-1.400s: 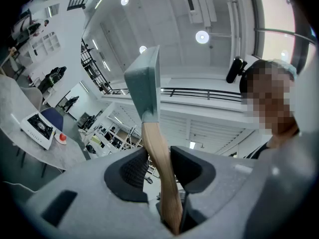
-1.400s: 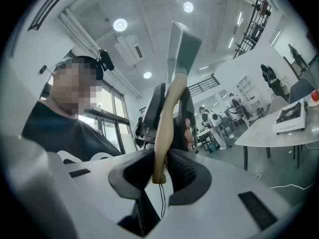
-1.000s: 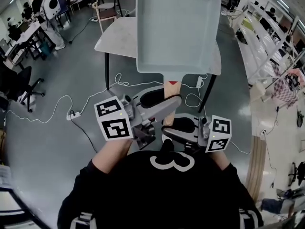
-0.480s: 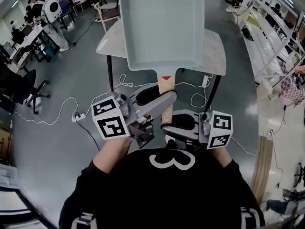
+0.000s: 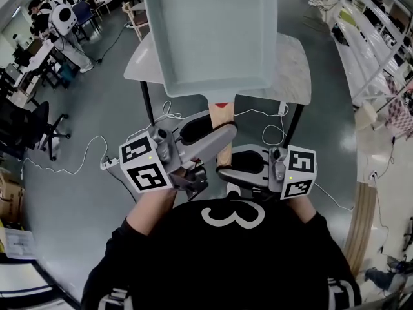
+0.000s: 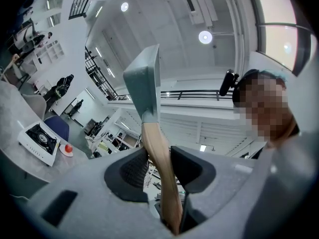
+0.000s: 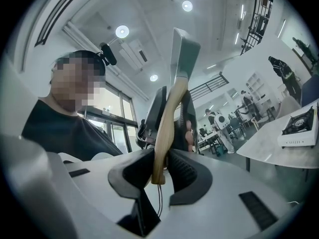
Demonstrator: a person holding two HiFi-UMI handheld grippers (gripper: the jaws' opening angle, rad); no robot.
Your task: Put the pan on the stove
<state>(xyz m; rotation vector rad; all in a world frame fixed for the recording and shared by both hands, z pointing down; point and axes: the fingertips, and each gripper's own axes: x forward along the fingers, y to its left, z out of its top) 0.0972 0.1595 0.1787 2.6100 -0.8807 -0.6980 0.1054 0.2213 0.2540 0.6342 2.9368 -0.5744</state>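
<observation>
Below, pan (image 5: 206, 31), pale table (image 5: 292, 70), grey floor (image 5: 64, 205)

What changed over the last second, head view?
The pale grey-blue rectangular pan shifted left and up in the head view, covering more of the white table. Unchanged: left tongs and right tongs both stay clamped on its wooden handle.

Matt pan (image 5: 210, 34), smooth wooden handle (image 5: 221, 118)

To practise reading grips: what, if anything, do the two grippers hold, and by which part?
The left gripper and right gripper both clamp the pale pan by its wooden handle, the right at its very end.
</observation>
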